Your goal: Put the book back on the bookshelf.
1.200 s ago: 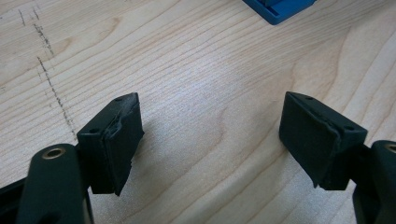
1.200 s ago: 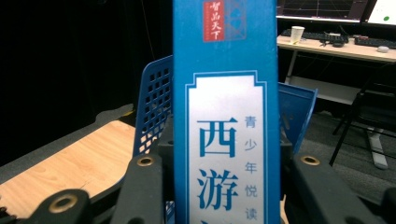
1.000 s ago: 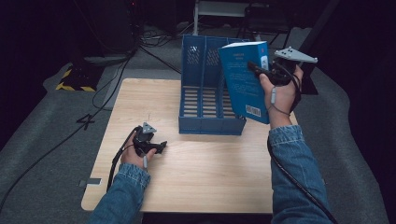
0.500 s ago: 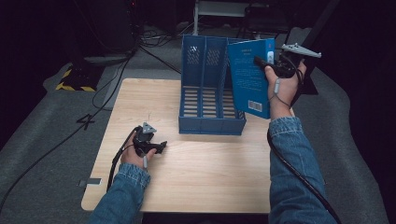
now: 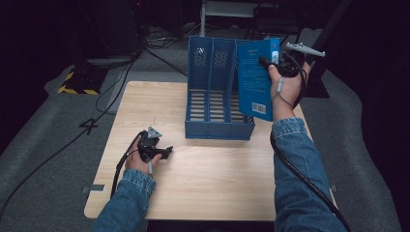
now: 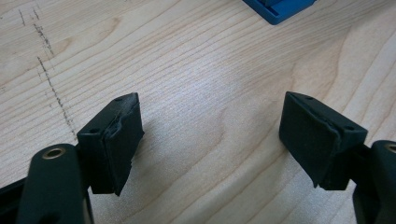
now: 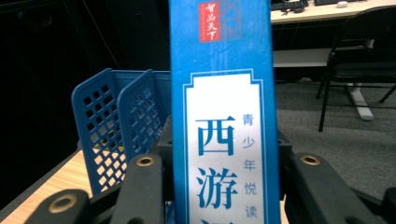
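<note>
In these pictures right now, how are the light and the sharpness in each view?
High view: the table is evenly lit, the floor and room around it dark, the image slightly soft. Left gripper view: sharp wood grain, with a pale glare patch between the open jaws. Right gripper view: the book is readable, the jaws beside it blurred, the room at left nearly black.

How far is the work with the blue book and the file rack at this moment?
Done: the right gripper is clamped on the blue book and holds it upright above the table. In hand: the book hangs at the right-hand slot of the blue file rack. Left: lowering it in and letting go. The left gripper rests open on the table.
</note>
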`<state>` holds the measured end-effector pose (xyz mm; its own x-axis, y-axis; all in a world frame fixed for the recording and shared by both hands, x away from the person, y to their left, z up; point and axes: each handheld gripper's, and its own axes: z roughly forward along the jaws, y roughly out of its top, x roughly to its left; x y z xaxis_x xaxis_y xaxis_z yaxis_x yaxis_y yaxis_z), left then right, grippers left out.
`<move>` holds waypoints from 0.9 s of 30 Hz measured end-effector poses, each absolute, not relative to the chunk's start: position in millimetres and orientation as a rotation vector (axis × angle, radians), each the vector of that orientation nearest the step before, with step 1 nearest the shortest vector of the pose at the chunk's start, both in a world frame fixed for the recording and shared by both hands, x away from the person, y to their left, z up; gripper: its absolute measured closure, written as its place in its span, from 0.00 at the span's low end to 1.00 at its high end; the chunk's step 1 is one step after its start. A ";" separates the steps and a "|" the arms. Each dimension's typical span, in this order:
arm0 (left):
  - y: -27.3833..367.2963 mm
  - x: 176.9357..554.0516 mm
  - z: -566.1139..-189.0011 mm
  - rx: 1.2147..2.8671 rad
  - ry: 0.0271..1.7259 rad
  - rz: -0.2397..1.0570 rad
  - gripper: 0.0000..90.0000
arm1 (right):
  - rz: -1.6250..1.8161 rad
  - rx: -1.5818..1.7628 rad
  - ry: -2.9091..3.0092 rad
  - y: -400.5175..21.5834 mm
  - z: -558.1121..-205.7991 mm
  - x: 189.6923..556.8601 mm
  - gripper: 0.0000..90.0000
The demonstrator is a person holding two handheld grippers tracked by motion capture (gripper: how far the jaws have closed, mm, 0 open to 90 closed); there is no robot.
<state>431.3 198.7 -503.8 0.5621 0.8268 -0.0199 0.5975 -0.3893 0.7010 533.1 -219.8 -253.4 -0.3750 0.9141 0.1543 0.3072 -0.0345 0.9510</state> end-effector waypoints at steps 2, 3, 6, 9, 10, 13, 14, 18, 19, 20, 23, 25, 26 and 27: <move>198.8 431.3 -503.8 2.126 1.136 0.440 0.25 | 1.439 1.286 1.702 -214.8 -251.8 534.8 0.69; 198.7 431.3 -503.8 2.125 1.136 0.440 0.25 | 1.441 1.291 1.700 -212.2 -250.7 536.1 0.69; 198.7 431.2 -503.7 2.127 1.136 0.442 0.25 | 1.442 1.304 1.678 -205.3 -248.0 542.1 0.69; 198.5 431.0 -503.8 2.124 1.139 0.438 0.25 | 1.429 1.291 1.665 -201.7 -247.9 545.6 0.69; 198.4 431.1 -503.9 2.123 1.139 0.439 0.25 | 1.423 1.286 1.656 -199.9 -248.4 548.6 0.69; 198.7 431.1 -503.6 2.127 1.138 0.436 0.25 | 1.448 1.290 1.637 -199.4 -250.4 554.8 0.69; 198.5 431.1 -503.8 2.125 1.139 0.440 0.25 | 1.450 1.296 1.639 -199.2 -250.6 556.2 0.69; 198.7 431.2 -503.6 2.127 1.138 0.436 0.25 | 1.440 1.282 1.643 -195.4 -253.2 559.4 0.68; 198.6 431.2 -503.7 2.126 1.139 0.436 0.25 | 1.438 1.274 1.647 -193.9 -254.0 559.9 0.68; 198.7 431.2 -503.7 2.126 1.138 0.435 0.25 | 1.436 1.268 1.654 -192.7 -255.1 560.3 0.68; 198.6 431.2 -503.8 2.125 1.137 0.442 0.25 | 1.457 1.269 1.665 -190.2 -260.8 563.5 0.68; 198.9 431.4 -503.5 2.130 1.134 0.437 0.25 | 1.456 1.274 1.670 -188.1 -265.5 565.7 0.68; 198.8 431.4 -503.6 2.129 1.135 0.437 0.25 | 1.460 1.262 1.670 -186.4 -268.4 566.7 0.68; 198.8 431.4 -503.6 2.128 1.135 0.437 0.25 | 1.460 1.252 1.668 -184.5 -270.1 566.9 0.68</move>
<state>431.4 198.8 -503.6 0.5637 0.8257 -0.0209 0.5987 -0.3911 0.6990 566.9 -184.5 -270.1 -0.3857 0.9106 0.1482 0.2676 -0.0433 0.9626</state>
